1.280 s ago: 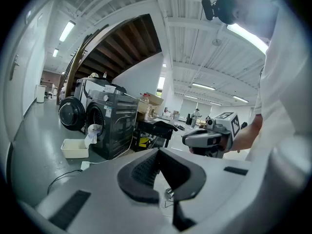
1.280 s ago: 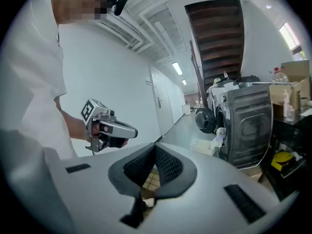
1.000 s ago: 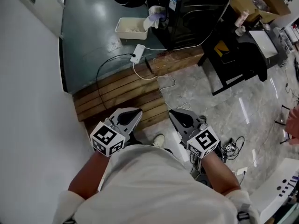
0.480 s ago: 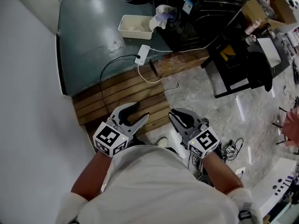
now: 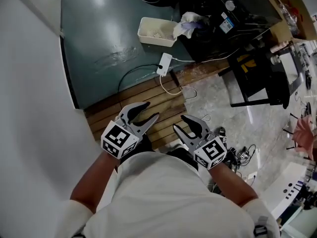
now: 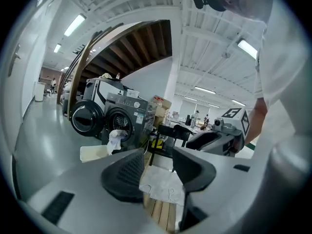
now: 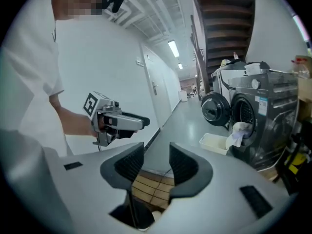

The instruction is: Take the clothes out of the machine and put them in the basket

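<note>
A white cloth [image 5: 187, 26] hangs out of the open door of a dark washing machine [image 5: 218, 11] at the top of the head view. A white basket [image 5: 157, 31] sits on the floor just left of it. Both grippers are held close to the body, far from the machine. My left gripper [image 5: 144, 114] and right gripper [image 5: 182, 125] have their jaws opening, with nothing between them. The left gripper view shows the cloth [image 6: 114, 140], the basket [image 6: 92, 152] and the machine [image 6: 126, 118] far ahead. The right gripper view shows the same cloth [image 7: 237, 132] and basket [image 7: 213, 143].
A white power strip [image 5: 164, 63] with trailing cables lies on the green floor beside a strip of wooden slats [image 5: 148, 98]. A black stand [image 5: 257, 78] is at the right, a white wall [image 5: 29, 108] at the left. A second machine with a round door [image 6: 84, 118] stands beside the first.
Both grippers have gone from shut to open. The person has moved towards the machine, and the basket and power strip now lie further right in the head view.
</note>
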The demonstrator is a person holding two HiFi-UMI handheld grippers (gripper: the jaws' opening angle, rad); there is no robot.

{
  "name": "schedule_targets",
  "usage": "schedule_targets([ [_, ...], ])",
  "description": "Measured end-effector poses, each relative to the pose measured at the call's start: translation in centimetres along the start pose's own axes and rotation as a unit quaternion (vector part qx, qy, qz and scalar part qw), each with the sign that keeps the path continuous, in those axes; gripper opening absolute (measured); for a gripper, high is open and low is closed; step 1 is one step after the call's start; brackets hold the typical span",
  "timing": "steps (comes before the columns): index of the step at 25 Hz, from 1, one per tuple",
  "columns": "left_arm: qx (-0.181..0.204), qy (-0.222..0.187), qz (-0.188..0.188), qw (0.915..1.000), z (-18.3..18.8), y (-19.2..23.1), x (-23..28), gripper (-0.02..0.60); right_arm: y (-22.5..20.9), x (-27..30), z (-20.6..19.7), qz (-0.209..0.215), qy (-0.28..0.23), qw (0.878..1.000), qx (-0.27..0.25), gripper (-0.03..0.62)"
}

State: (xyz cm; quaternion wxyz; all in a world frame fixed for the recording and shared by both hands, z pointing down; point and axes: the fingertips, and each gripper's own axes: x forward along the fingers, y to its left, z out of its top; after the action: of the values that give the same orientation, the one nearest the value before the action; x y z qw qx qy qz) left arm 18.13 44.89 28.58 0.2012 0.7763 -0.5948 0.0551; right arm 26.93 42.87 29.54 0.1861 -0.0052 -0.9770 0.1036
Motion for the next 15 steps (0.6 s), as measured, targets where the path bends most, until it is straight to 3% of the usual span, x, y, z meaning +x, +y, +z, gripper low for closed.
schedule_targets([
  [6,0.006,0.007,-0.01,0.9999,3.9,5.6,-1.7,0.18,1.2,3.4,6.0,-0.002,0.004,1.0,-0.014,0.146],
  [15,0.005,0.029,-0.019,0.9994,6.4,11.8,4.2,0.187,-5.7,6.3,5.8,-0.028,0.018,0.999,0.037,0.146],
])
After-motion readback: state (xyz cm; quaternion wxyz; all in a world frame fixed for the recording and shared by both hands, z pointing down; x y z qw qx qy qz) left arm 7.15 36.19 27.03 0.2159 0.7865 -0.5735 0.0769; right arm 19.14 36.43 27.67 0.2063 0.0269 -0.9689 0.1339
